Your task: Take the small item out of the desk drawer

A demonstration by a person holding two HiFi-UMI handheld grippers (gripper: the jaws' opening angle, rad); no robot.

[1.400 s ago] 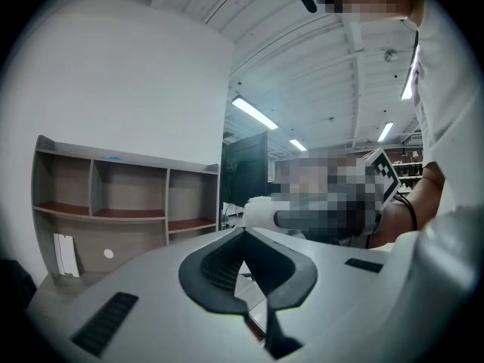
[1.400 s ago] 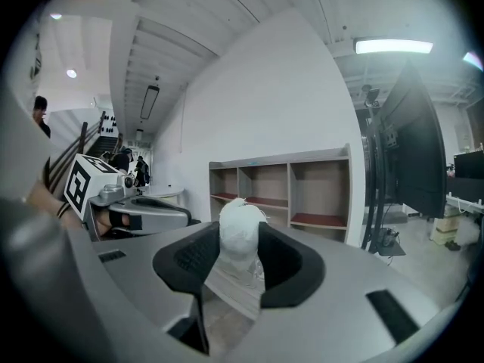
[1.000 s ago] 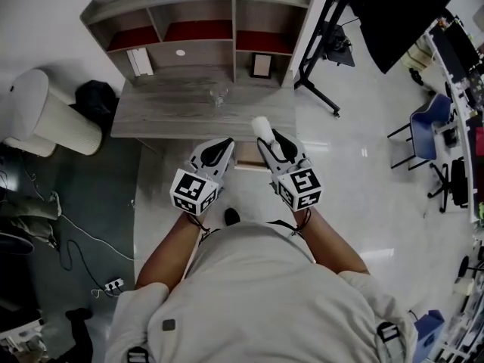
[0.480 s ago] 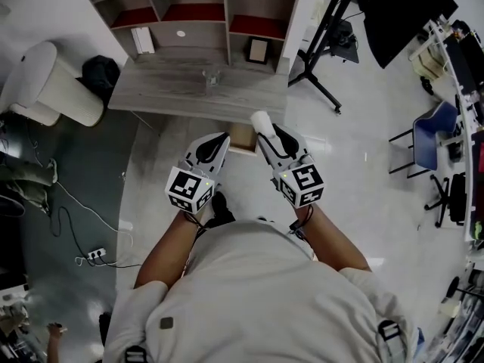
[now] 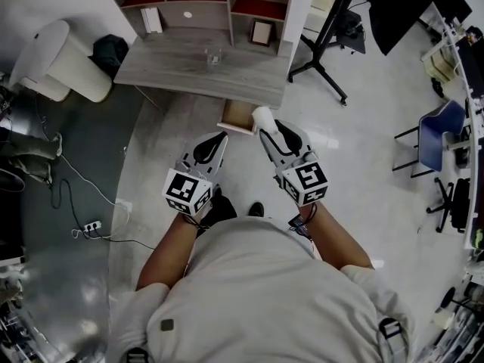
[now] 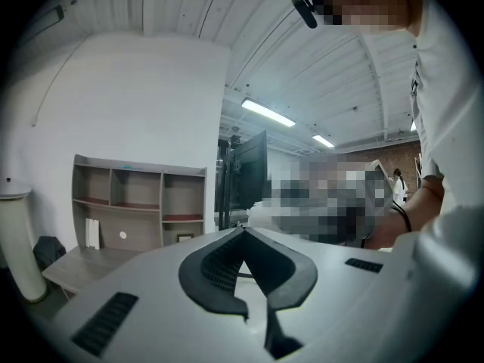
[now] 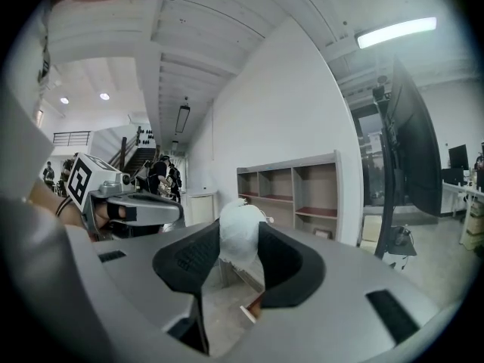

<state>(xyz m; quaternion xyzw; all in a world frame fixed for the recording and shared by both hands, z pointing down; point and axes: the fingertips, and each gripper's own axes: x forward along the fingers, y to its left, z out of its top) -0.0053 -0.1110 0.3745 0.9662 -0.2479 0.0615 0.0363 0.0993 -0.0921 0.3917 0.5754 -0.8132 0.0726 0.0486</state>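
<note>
Nearest the camera, the person's light-shirted torso is seen from above, with both forearms stretched forward. Just beyond them, the left gripper (image 5: 215,144) is held roughly level over the pale floor; its jaws are closed tip to tip and nothing is carried between them. To its right, the right gripper (image 5: 270,131) is held partly open. The small white item (image 5: 262,116) is clamped between its pads, with the top of it standing proud of the jaw tips.

The item is thus already out of the drawer (image 5: 236,116). That drawer is left pulled out below the near edge of the bench (image 5: 174,68), just beyond the two grippers.

From its rounded, slightly crumpled surface, the item is judged to be light and soft, something that yields under pressure rather than slips. A gentle squeeze across its middle, as is applied now, is thought to be enough. A harder one could crush it or put it out of shape.

Farther off, a shelf unit (image 5: 212,13) is stood along the far side of the bench.
</note>
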